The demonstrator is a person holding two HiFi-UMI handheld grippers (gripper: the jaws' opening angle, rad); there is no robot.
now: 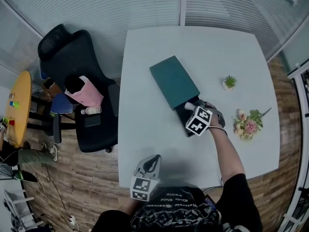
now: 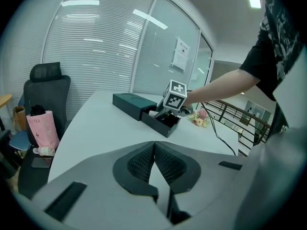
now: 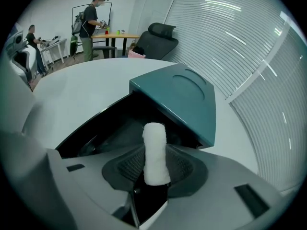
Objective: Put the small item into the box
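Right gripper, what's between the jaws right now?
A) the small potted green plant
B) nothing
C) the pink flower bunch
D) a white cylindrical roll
D: in the right gripper view, the right gripper has its pads pressed on a white cylindrical roll, which sticks out over the open dark inside of the teal rectangular box.

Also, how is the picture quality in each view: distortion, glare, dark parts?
Head view: the fisheye bends the edges of the white table. Left gripper view: black corners, lamp glare on the blinds. Right gripper view: white roll sharp, box interior dark.
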